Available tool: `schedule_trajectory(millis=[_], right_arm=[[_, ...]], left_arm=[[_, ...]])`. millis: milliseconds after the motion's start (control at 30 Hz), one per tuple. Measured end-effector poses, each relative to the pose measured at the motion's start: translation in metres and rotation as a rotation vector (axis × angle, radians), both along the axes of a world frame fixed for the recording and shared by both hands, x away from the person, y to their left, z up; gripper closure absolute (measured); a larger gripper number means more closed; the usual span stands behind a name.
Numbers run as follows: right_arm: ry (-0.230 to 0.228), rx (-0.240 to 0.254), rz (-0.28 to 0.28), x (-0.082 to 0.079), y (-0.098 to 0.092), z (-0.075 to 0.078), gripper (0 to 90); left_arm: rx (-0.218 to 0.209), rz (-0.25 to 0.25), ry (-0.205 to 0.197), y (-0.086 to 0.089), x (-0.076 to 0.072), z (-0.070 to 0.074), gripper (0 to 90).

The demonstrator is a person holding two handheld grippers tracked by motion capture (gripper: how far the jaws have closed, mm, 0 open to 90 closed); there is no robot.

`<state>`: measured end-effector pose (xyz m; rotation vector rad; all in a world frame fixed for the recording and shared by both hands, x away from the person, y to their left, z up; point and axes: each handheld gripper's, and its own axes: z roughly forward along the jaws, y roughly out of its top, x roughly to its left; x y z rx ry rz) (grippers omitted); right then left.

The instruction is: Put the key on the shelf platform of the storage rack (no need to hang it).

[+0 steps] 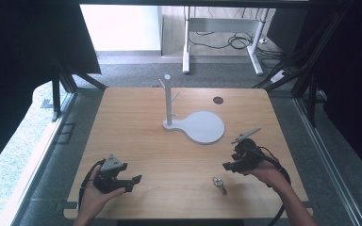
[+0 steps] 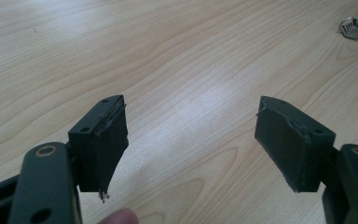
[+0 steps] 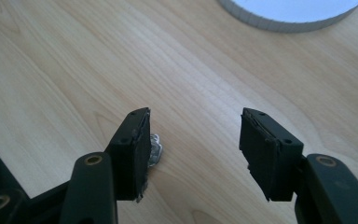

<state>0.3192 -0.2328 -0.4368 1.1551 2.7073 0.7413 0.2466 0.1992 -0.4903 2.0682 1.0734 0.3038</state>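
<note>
While both hands rest near the front edge of the pale wooden table [image 1: 141,122], the small metal bunch of keys on a ring [image 1: 219,185] lies flat on the wood between them, and everything else can be placed from it. It sits close to the front edge, nearer the person's right hand than the left. In the left gripper view it shows as a silvery ring [image 2: 355,28] far off at the upper right; in the right gripper view a bit of bright metal [image 3: 154,150] peeks out just behind the left-hand jaw, probably the same keys, though too little shows to be sure.

To the left of the keys and well apart from them, the left gripper [image 1: 131,182], black with a grey three-cornered plate on top, is held low over the table with its jaws spread wide and nothing but bare wood between them.

Just to the right of the keys and slightly beyond them, the right gripper [image 1: 228,166] is held in the right hand, its jaws parted fairly wide and gripping nothing; the keys lie outside the gap, untouched.

Beyond the keys, near the table's middle, stands a white stand with a round flat base [image 1: 203,127] and an upright white post with short pegs [image 1: 168,101]. Farther still, toward the far edge, is a small dark round hole [image 1: 218,100] in the tabletop.
</note>
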Motion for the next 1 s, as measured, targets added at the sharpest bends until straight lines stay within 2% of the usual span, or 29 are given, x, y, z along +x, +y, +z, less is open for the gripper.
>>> schedule_trajectory(millis=[67,233,300,400,700,767,833,967,1000], right_arm=[[0.006,-0.011,0.014,-0.002,0.007,-0.001,44.1],[0.01,-0.028,0.027,-0.003,0.019,-0.003,45.7],[0.017,-0.041,0.032,-0.003,0.026,-0.004,46.5],[0.043,-0.059,0.043,-0.005,0.034,-0.01,48.3],[0.099,-0.091,0.05,0.001,0.04,-0.027,54.4],[0.112,-0.107,0.062,0.001,0.044,-0.031,56.5],[0.124,-0.148,0.082,0.002,0.049,-0.033,59.2],[0.12,-0.15,0.065,0.005,0.049,-0.031,61.6],[0.137,-0.146,0.066,0.005,0.051,-0.034,63.0]], left_arm=[[0.006,-0.016,-0.003,-0.002,0.001,0.0,25.5],[0.013,-0.026,0.004,-0.003,0.003,-0.002,25.5],[0.012,-0.023,-0.005,-0.003,0.002,-0.001,25.5],[0.0,-0.03,-0.014,-0.004,0.001,0.002,25.5],[0.001,-0.037,-0.013,-0.003,0.001,0.003,25.5],[-0.002,-0.037,-0.011,-0.004,0.001,0.002,25.5],[-0.013,-0.04,-0.003,-0.006,0.001,0.001,25.5],[-0.015,-0.05,-0.002,-0.007,0.0,0.001,25.5],[-0.017,-0.053,-0.006,-0.008,-0.001,0.002,25.6]])
